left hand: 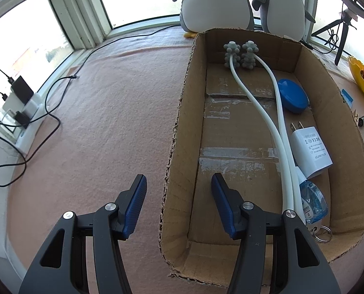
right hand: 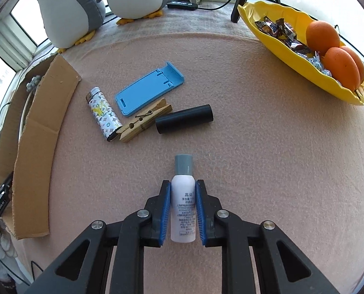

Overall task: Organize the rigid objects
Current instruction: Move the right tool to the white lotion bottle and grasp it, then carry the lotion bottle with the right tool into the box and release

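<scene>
Right tool (right hand: 182, 186) tight on bottle (right hand: 183, 205) — left tool (left hand: 178, 183) wide, seemingly empty.

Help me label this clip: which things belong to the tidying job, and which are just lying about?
Job: cardboard box, small bottle in right gripper, lighter, clothespin, black cylinder, blue phone stand.
Lying about: plush penguins, yellow fruit dish, oranges.

Bright daylight pours through white-framed windows (left hand: 66, 19) at the frame's top and upper left. A pink felt cloth (left hand: 113, 103) covers the desk.
</scene>
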